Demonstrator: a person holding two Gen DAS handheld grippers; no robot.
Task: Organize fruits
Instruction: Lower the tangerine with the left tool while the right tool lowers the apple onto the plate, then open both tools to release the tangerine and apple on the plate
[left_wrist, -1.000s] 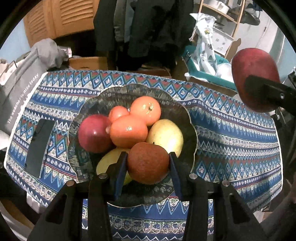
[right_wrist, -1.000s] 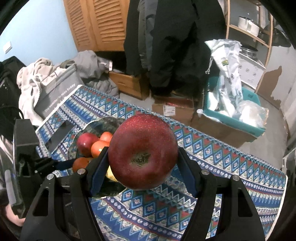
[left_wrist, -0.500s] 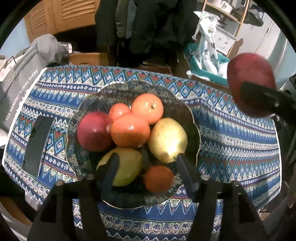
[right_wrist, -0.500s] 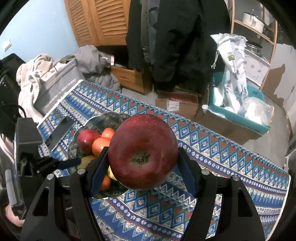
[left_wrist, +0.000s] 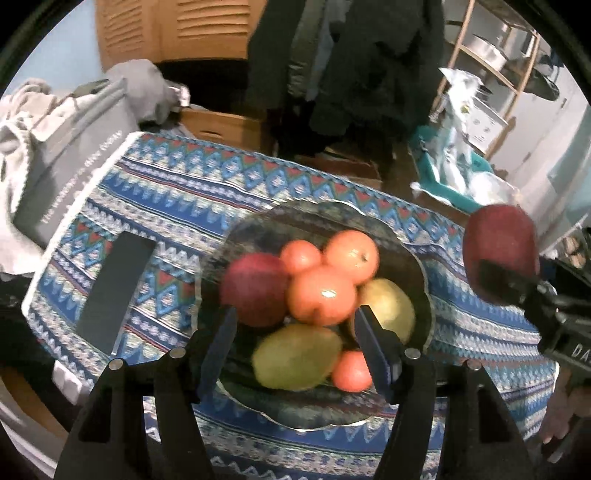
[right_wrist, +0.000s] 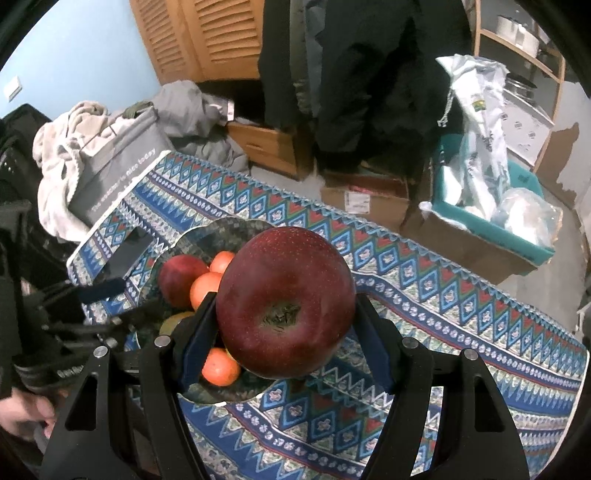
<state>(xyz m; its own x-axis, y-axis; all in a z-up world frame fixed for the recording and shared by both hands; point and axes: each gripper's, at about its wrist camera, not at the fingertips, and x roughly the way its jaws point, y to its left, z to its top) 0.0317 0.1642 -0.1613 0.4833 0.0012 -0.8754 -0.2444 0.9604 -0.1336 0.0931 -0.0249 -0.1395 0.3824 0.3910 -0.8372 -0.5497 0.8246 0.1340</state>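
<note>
A dark patterned bowl (left_wrist: 332, 218) on the blue patterned tablecloth holds a red apple (left_wrist: 255, 290), several oranges (left_wrist: 321, 299), two yellow-green pears (left_wrist: 297, 356) and a small orange (left_wrist: 351, 371) at its near rim. My left gripper (left_wrist: 295, 341) is open and empty, raised over the bowl's near side. My right gripper (right_wrist: 284, 325) is shut on a large dark red apple (right_wrist: 284, 306), held in the air right of the bowl (right_wrist: 207, 236). That apple also shows in the left wrist view (left_wrist: 498, 247).
A black flat object (left_wrist: 114, 284) lies on the cloth left of the bowl. A grey bag (left_wrist: 70, 155) sits past the table's left end. Cardboard boxes (right_wrist: 365, 195) and a teal bin (right_wrist: 491, 221) stand on the floor behind the table.
My left gripper let go of the small orange into the bowl's near side, opened, and drew back and up. My right gripper kept hold of the red apple and drifted slightly towards the bowl.
</note>
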